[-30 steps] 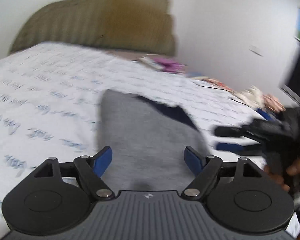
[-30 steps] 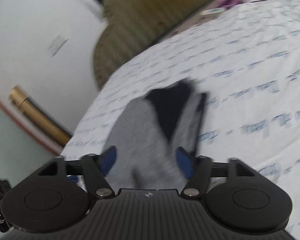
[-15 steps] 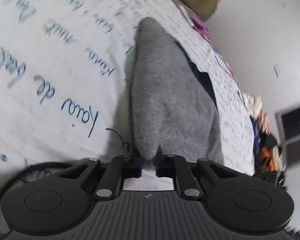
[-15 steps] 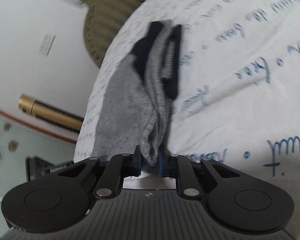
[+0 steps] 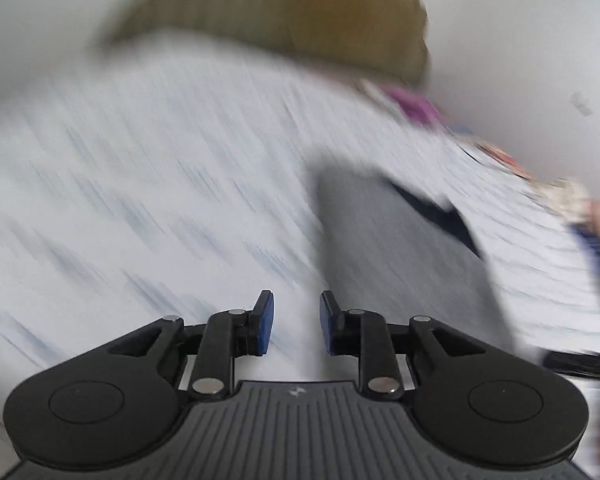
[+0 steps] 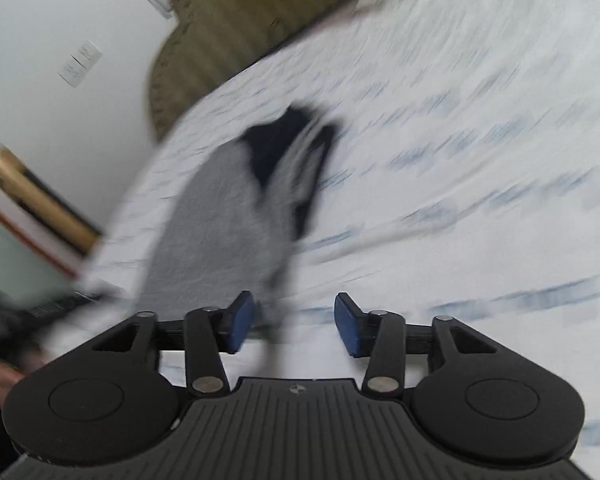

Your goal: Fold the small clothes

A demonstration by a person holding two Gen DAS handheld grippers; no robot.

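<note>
Soft grey knit garment point(image 5: 400, 264) lies on matt printed cotton sheet point(image 5: 160, 200).

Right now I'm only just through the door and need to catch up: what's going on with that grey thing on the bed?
A person with a two-finger gripper in each hand is folding a small grey garment with dark trim, lying on the white printed bedsheet. The left gripper and right gripper have just been opening; neither clamps the cloth. The garment's edge lies near the right gripper's left pad. Both views are blurred by motion.
</note>
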